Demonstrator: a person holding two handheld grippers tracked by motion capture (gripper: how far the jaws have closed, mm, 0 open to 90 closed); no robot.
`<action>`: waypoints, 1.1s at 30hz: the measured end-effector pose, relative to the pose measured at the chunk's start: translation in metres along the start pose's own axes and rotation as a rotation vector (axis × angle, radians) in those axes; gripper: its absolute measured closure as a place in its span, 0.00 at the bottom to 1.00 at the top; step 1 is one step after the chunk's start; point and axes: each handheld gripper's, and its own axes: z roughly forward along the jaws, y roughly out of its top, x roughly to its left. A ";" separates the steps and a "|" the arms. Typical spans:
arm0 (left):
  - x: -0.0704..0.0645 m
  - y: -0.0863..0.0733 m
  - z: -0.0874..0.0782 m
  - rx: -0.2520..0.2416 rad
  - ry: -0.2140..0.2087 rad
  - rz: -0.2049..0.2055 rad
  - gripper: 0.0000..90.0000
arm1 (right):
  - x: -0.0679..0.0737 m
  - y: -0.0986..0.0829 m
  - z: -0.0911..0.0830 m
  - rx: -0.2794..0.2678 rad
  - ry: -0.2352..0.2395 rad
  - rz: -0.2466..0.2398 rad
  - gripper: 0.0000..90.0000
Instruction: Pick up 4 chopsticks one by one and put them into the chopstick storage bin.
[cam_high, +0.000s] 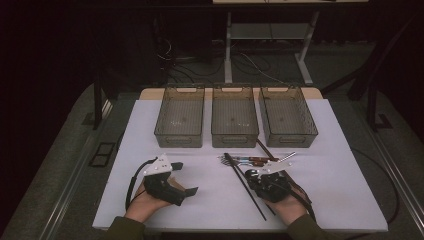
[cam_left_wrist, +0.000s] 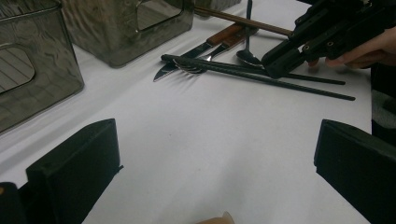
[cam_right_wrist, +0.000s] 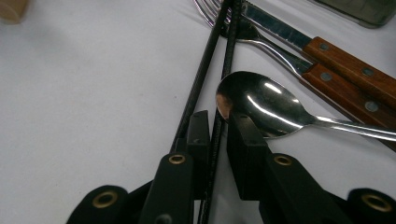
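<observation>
A bundle of cutlery lies mid-table in the high view: two black chopsticks (cam_high: 245, 186), a wooden-handled knife (cam_right_wrist: 345, 53) and fork (cam_right_wrist: 327, 77), and a steel spoon (cam_right_wrist: 261, 102). My right gripper (cam_right_wrist: 218, 128) is down on the table, its jaws closed around one black chopstick (cam_right_wrist: 215, 140). The second chopstick (cam_right_wrist: 205, 70) runs just outside its left jaw, and the spoon bowl touches its right jaw. In the high view the right gripper (cam_high: 254, 176) sits over the chopsticks. My left gripper (cam_high: 184, 178) rests open to the left with nothing between its jaws (cam_left_wrist: 215, 172).
Three grey see-through bins (cam_high: 179, 140) (cam_high: 234, 141) (cam_high: 289, 141) stand in a row at the back of the white table. A brown chopstick (cam_high: 265, 149) lies by the right bins. Bare white surface lies between the two grippers.
</observation>
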 end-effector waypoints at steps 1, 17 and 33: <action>0.000 0.000 0.000 0.001 -0.001 0.002 0.00 | 0.000 0.000 0.000 -0.002 -0.004 0.001 0.89; 0.000 0.000 -0.001 -0.003 -0.001 0.002 0.00 | 0.005 -0.002 -0.001 -0.023 -0.059 0.018 0.95; 0.000 0.000 0.000 -0.002 -0.002 0.002 0.00 | 0.003 0.001 -0.015 -0.054 0.017 0.048 0.95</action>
